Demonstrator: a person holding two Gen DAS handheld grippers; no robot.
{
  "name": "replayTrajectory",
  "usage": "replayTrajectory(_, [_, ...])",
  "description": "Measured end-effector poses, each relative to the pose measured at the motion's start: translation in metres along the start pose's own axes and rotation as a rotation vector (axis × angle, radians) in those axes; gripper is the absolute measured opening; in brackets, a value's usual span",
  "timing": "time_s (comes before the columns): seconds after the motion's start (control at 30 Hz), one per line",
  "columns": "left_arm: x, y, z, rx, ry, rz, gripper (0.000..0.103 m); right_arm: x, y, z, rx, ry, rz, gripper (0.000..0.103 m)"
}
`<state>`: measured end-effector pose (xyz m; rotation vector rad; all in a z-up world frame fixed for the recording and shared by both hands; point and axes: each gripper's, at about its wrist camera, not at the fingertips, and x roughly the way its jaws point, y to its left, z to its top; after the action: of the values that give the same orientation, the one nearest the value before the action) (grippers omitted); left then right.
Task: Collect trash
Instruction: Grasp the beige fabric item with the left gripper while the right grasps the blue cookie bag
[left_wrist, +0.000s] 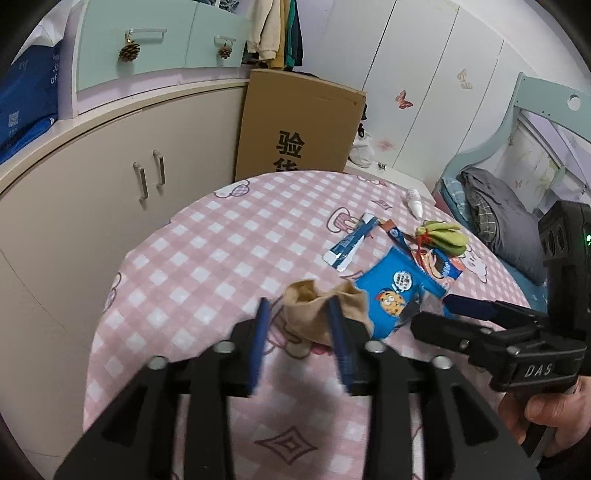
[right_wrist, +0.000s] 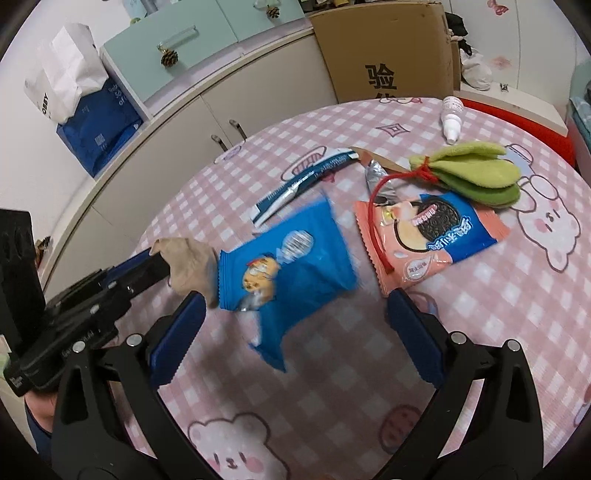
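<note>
- The left gripper (left_wrist: 300, 312) has its two blue fingers (left_wrist: 263, 332) partly apart, one on each side of a crumpled brown paper (left_wrist: 319, 314); whether they press it, I cannot tell.
- The right gripper (right_wrist: 295, 314) is wide open and holds nothing; the blue cookie wrapper (right_wrist: 291, 258) lies between its tips on the pink checked tablecloth (right_wrist: 498, 314).
- At 2 o'clock from this wrapper lies a pink Oreo wrapper (right_wrist: 428, 240), and beyond it a green cloth bundle (right_wrist: 476, 173).
- A white-blue strip wrapper (right_wrist: 306, 181) lies at 12 o'clock.
</note>
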<state>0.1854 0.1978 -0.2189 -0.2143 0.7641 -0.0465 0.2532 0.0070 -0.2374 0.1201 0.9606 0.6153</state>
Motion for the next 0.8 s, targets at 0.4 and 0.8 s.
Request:
replayTrajectory(0.4, [0.008, -0.008, -0.001, -0.015, 0.016, -0.040, 0.077, 0.001, -0.013, 0.012, 0.072, -0.031, 0.083, 0.095])
replayTrajectory(0.8, [0.020, -0.013, -0.007, -0.032, 0.082, -0.043, 0.032, 0.016, 0.000, 0.018, -0.004, 0.006, 0.070, 0.031])
